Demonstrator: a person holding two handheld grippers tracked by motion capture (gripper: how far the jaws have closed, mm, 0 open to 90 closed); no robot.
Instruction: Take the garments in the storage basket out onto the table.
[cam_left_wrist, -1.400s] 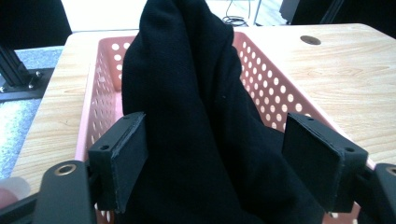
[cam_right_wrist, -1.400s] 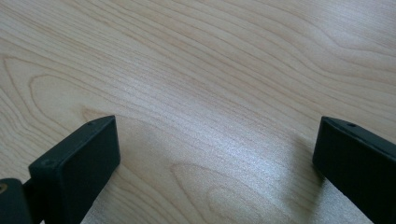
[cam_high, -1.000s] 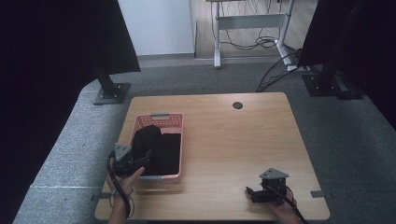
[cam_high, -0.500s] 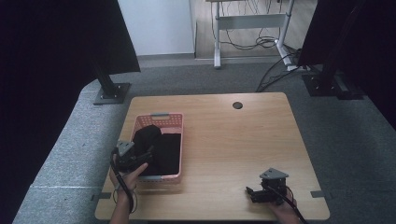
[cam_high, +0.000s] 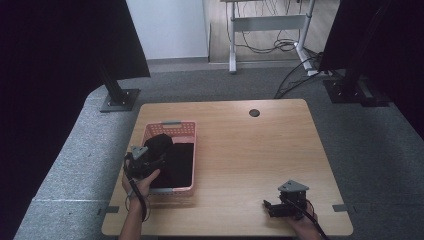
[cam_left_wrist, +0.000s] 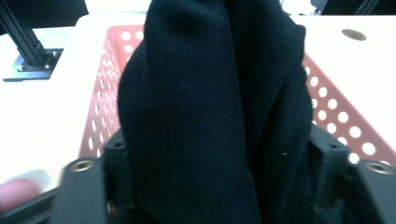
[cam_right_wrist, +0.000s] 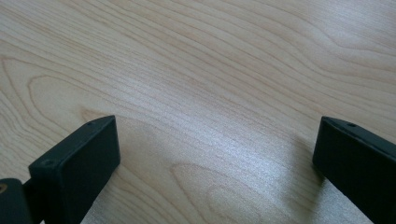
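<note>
A pink perforated basket (cam_high: 173, 125) sits on the left part of the wooden table, holding black cloth (cam_high: 177, 160). My left gripper (cam_high: 150, 155) is over the basket's left rim, shut on a bunch of that black cloth (cam_left_wrist: 215, 107), which rises between its jaws with the basket wall (cam_left_wrist: 105, 93) behind it. My right gripper (cam_high: 272, 207) rests low at the table's front right edge, open, with bare wood (cam_right_wrist: 215, 130) between its jaws.
The table (cam_high: 250, 150) has a round black cable hole (cam_high: 254, 113) near its far edge. Black stand feet (cam_high: 119, 100) sit on the grey carpet at the far left and far right. A desk frame and cables stand behind.
My left gripper has shifted slightly right and forward over the basket with the black cloth in it. The right gripper has stayed put.
</note>
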